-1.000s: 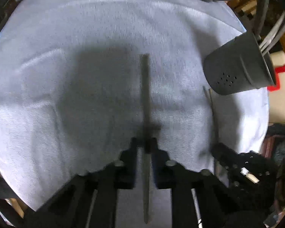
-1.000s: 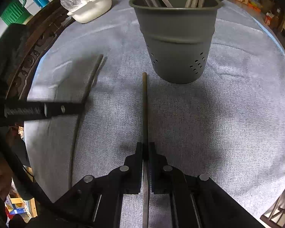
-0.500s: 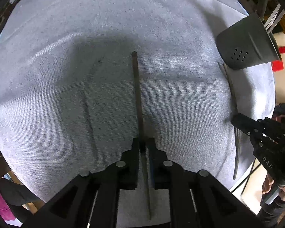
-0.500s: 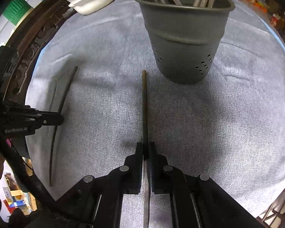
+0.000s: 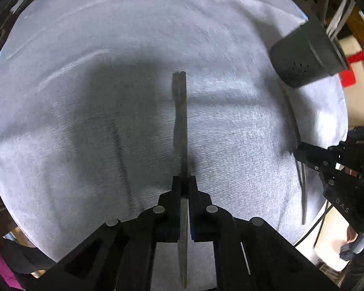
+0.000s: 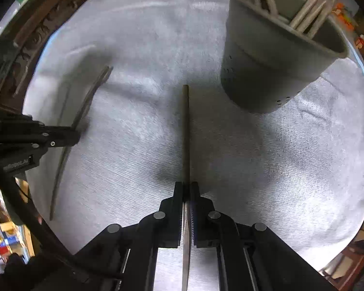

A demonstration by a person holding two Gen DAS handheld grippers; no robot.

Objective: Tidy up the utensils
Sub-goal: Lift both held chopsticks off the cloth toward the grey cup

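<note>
Holder point(image 6: 274, 55) shifted rightward; both tongs point(image 5: 184, 189) point(image 6: 187, 190) clamp chopsticks point(image 6: 186, 133), contents visible rightside only.

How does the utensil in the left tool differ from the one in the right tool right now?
The utensil in the left tool looks flat and wider, with a squared, notched far tip; the utensil in the right tool is a thin round rod with a blunt tip. The right one's tip is near the grey utensil holder; the left one's is further from it. Both are dark, clamped near mid-length, and point down at the grey cloth.
</note>
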